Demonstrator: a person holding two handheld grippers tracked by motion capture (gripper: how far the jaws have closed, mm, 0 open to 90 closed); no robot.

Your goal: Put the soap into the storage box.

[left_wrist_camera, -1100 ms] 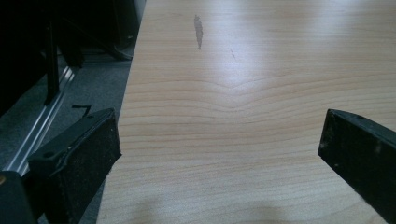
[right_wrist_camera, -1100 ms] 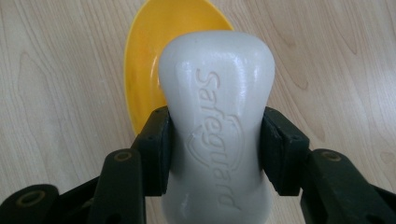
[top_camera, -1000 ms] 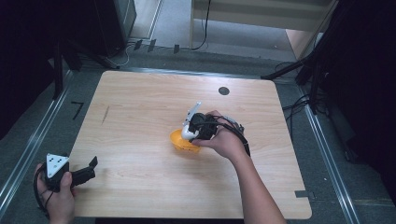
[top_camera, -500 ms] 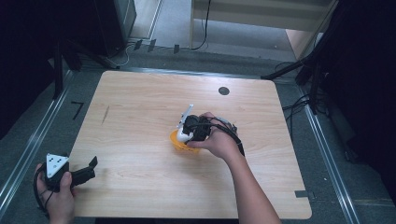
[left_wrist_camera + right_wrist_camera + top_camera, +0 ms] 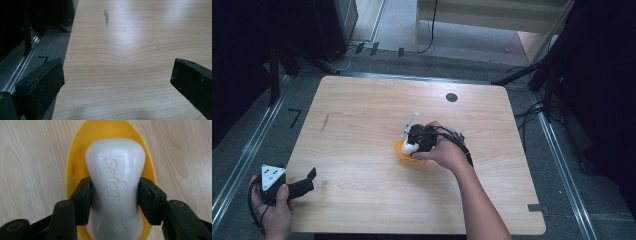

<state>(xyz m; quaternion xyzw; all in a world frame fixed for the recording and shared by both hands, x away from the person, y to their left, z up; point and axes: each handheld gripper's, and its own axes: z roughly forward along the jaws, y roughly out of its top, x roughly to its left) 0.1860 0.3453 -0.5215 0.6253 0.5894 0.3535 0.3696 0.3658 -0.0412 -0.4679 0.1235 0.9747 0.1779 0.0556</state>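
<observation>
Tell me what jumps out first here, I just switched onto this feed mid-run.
The eye goes to the white soap bar lying in a yellow dish near the middle of the wooden table, with the right tool closed on the bar's narrow waist. The left tool sits idle and open at the table's near left corner, nothing between its jaws.

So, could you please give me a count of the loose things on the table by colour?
White: 1, the soap bar, clamped by the right gripper.
Yellow: 1, the soap dish beneath it.
Total: 2.
</observation>
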